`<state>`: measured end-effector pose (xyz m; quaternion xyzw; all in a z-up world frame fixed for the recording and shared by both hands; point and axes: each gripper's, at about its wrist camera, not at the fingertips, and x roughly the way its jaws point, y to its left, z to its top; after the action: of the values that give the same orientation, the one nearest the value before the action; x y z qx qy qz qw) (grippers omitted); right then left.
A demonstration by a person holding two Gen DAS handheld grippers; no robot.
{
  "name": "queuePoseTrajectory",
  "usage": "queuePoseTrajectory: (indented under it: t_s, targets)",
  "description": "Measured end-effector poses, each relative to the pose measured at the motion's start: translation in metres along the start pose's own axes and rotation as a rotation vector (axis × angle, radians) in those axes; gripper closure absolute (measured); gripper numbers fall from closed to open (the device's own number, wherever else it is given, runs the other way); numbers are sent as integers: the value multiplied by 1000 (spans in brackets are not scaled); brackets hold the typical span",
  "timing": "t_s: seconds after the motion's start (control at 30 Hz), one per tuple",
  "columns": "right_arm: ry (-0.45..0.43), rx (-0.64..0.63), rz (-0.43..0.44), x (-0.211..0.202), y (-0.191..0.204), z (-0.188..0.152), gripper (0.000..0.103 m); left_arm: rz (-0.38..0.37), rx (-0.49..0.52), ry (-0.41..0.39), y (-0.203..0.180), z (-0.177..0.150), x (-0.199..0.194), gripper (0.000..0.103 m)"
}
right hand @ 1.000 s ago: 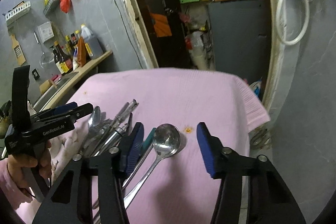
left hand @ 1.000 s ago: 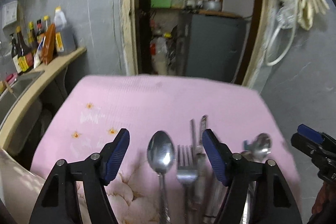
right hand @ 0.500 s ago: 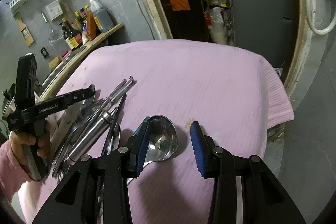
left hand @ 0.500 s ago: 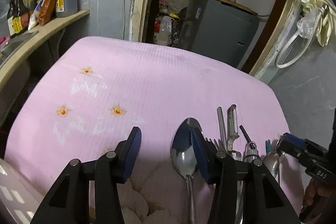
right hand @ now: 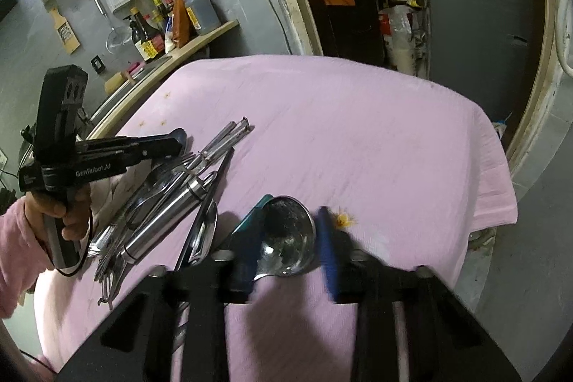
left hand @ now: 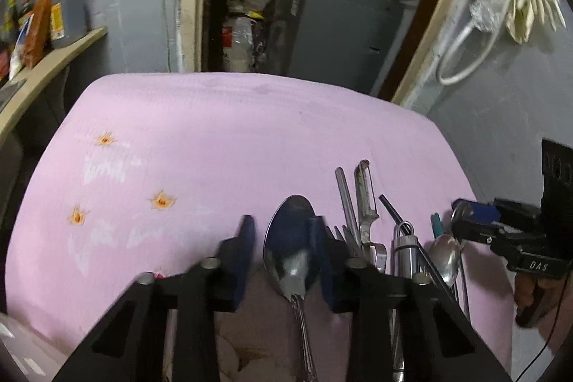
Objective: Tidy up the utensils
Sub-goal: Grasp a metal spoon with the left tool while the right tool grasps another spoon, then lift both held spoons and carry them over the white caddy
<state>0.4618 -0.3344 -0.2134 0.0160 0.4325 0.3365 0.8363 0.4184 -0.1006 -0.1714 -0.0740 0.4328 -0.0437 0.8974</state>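
On the pink cloth (left hand: 215, 131) lies a steel spoon (left hand: 290, 238), bowl away from me. My left gripper (left hand: 284, 256) straddles its bowl and its jaws are closing; a sliver of cloth still shows between the left pad and the spoon. Right of it lie a fork, a peeler (left hand: 365, 203), a steel-handled tool (left hand: 404, 249) and a small spoon (left hand: 444, 256). In the right wrist view my right gripper (right hand: 288, 253) brackets the round bowl of a ladle (right hand: 286, 231), jaws closing, with a gap at the right pad. The left gripper (right hand: 179, 145) hovers over the utensil pile (right hand: 172, 192).
A wooden shelf with sauce bottles (right hand: 172, 20) runs along the left wall. Beyond the table is a doorway with a grey cabinet (left hand: 340, 31). A hose and gloves (left hand: 519, 6) hang on the right wall. The cloth drops off at the right edge (right hand: 501, 196).
Both grippers have dipped toward the table and their jaws have narrowed a lot. The left now brackets the spoon closely, the right the ladle bowl.
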Motion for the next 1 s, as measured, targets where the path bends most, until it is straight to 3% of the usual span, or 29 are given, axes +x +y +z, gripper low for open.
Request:
queuePoseTrajectory:
  t_s: [0.2,0.5,0.83,1.0]
  targets:
    - [-24,29,-10,-16,5,-4,98,1,-3,23,-6,5,-5,99]
    - [-156,28,-154,-76,55,-12,98,26,50,-47,-21,-5,-49,100]
    - [-380,13,-384,-165,136,-16,98,134,103,-307,-42,-23,-152,100]
    - [-482,9,-419,-210,175,-8,98,110,94,-435,-38,-25,-211,100]
